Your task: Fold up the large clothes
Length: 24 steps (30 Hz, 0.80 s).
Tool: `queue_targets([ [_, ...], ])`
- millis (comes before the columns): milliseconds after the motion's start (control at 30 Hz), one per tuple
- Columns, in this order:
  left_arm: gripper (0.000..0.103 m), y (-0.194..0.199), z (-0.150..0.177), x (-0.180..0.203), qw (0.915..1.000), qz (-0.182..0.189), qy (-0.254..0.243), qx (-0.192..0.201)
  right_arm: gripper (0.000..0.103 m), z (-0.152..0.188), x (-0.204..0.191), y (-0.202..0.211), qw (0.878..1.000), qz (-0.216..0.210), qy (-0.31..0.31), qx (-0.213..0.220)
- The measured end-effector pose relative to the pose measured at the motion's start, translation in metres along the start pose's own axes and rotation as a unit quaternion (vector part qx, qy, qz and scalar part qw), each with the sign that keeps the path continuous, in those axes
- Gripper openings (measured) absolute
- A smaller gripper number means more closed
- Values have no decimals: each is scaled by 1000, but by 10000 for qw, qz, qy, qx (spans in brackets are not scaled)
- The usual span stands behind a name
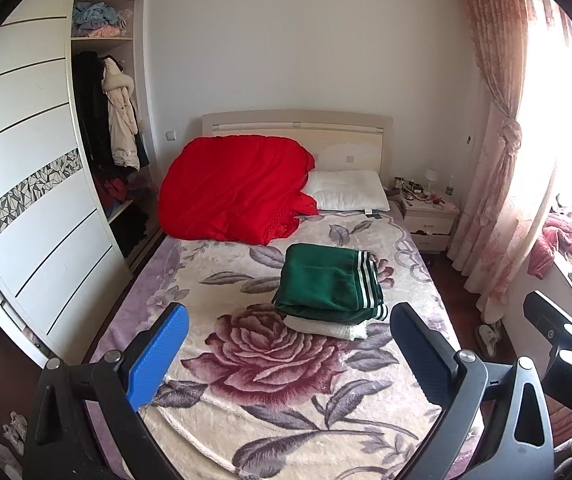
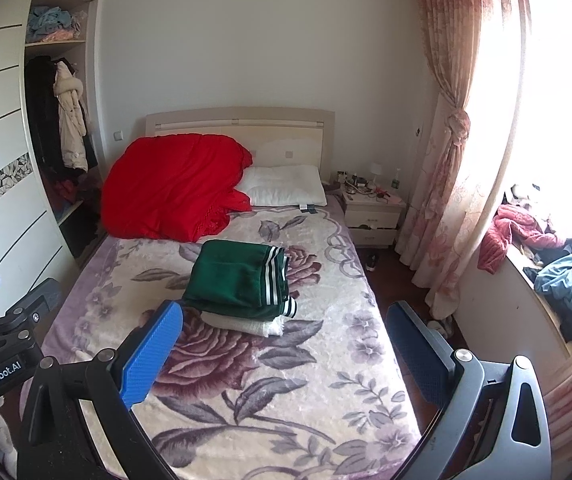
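We are holding the left gripper (image 1: 290,344) raised above the near end of the bed (image 1: 189,312), its two blue-padded fingers (image 1: 157,360) spread wide with nothing between them. We are holding the right gripper (image 2: 286,340) at a like height just to its right, its fingers (image 2: 149,356) also spread wide and gripping nothing. Both are pointing toward the far headboard.

We are looking at one stack of two folded pieces lying on the floral blanket (image 2: 286,392) near the middle of the bed: one folded green garment (image 2: 237,280) with white stripes along its right edge, resting on top of one folded white cloth (image 2: 245,325) that is peeking out at the near side. Neither gripper is touching the stack; it is lying beyond the fingertips.

At the far end we are seeing one bunched red quilt (image 1: 233,188) on the left and one white pillow (image 1: 346,192) touching it on the right. One nightstand (image 2: 370,212) is standing right of the bed.
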State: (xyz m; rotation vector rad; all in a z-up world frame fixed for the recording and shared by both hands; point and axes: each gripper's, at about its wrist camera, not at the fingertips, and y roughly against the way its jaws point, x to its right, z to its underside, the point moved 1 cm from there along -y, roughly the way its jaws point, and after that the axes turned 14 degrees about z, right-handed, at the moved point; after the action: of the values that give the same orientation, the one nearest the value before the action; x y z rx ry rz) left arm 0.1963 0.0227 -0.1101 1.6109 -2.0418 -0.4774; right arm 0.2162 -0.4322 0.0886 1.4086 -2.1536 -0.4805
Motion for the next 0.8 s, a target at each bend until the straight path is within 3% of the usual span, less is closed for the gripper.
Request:
queue_targets([
  [800,103,9,-2,1,10000,-2,-2,32,103,9,-3,5,10000,-52,17,-21],
])
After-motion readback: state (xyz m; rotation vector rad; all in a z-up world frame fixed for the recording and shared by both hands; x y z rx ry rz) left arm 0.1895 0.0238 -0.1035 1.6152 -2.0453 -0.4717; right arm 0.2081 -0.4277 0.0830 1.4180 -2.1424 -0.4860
